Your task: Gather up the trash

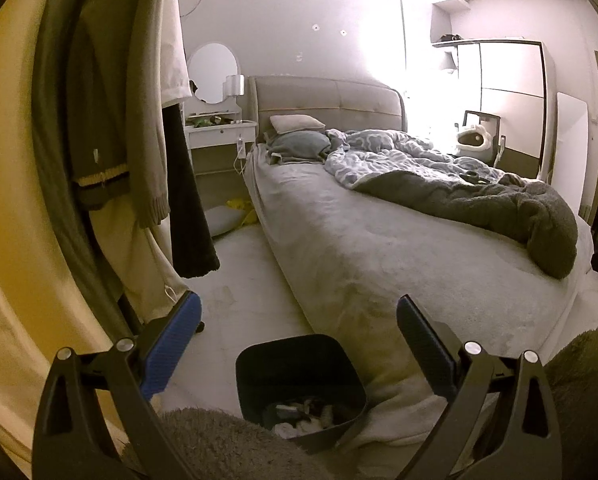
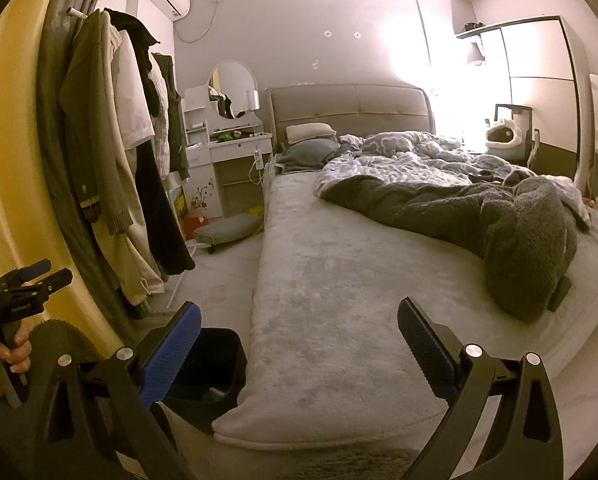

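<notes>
A black trash bin stands on the floor at the foot corner of the bed, with crumpled white and dark trash inside. My left gripper is open and empty, held above and just behind the bin. The bin also shows in the right wrist view, partly behind the left blue finger. My right gripper is open and empty over the foot end of the bed. The left gripper shows small at the left edge of the right wrist view, in a hand.
A bed with a grey cover and a rumpled duvet fills the right. Clothes hang on a rack at the left. A white dressing table stands at the back. A shaggy rug lies by the bin.
</notes>
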